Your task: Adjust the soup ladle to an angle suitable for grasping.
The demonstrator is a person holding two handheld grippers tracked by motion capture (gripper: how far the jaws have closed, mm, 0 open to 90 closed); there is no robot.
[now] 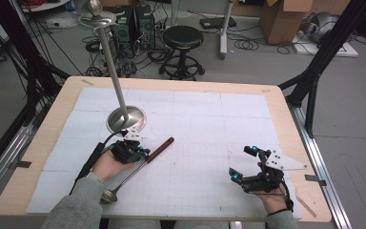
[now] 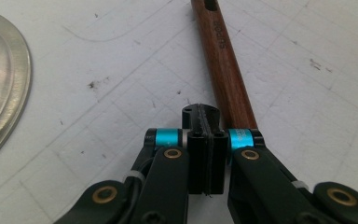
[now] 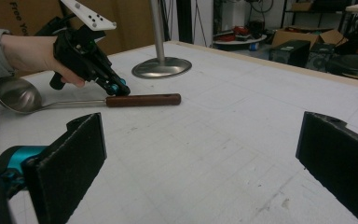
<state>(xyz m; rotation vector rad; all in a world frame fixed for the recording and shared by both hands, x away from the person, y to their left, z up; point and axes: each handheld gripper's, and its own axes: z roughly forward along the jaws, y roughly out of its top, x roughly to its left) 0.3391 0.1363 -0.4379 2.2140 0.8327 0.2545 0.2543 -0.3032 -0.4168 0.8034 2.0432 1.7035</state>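
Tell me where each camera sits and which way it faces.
High view: above the person's side, looking forward and down on the table; both forearms, left gripper, right gripper.
Left gripper view: rides that gripper, over shut jaws at the ladle.
Right gripper view: over open jaws toward the left hand.
All share the ladle and stand base.

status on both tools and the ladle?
Left tool shut, empty, beside ladle handle. Right tool open, idle. Ladle flat on table. Stand base close by.

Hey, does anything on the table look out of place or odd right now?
Nothing stands out. The ladle lies flat on the table beside the upright stand, and the left hand-held gripper, jaws shut, sits at its wooden handle.
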